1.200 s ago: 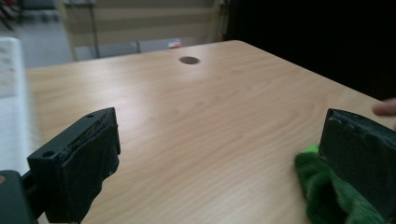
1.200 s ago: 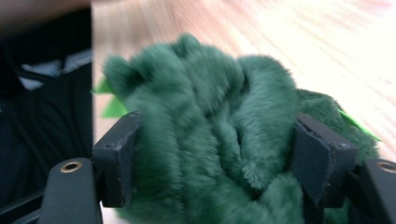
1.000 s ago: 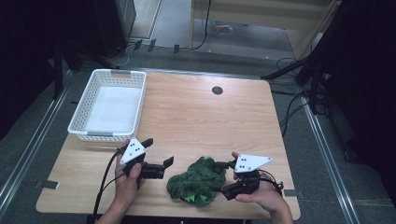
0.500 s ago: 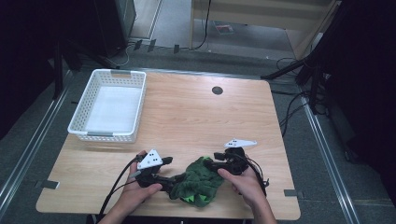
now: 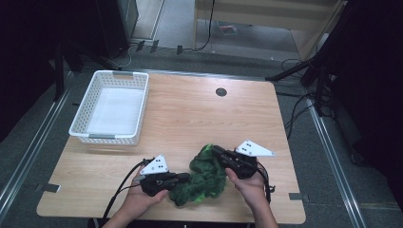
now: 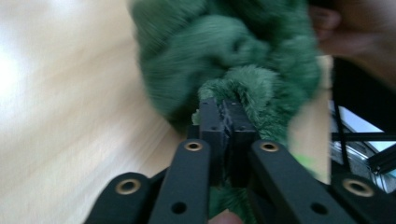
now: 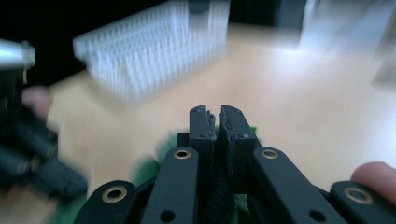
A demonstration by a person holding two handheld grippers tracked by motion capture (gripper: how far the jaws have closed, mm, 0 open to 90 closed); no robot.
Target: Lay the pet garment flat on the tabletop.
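Both tools are on the cloth now: the green fleecy cloth [image 5: 203, 175] lies bunched in the lower middle of the high view, near the front edge of the wooden table [image 5: 190, 114]; the left gripper [image 5: 183, 177] comes in at its lower left side, and in the left gripper view its jaws are pressed together on a tuft of the green pile [image 6: 252, 88], so that one is clamped on the fabric; the right gripper [image 5: 217, 153] sits at the cloth's upper right edge, and in the right gripper view the jaws stand almost together with dark stuff and a bit of green between them, so it looks pinched on the cloth too, though motion blur keeps that a judgement; the white basket [image 5: 111, 107] waits well apart in the upper left; this reads as the grasp stage of spreading or lifting the cloth; next call, I'd say: draw the hands apart evenly so neither pinch slips
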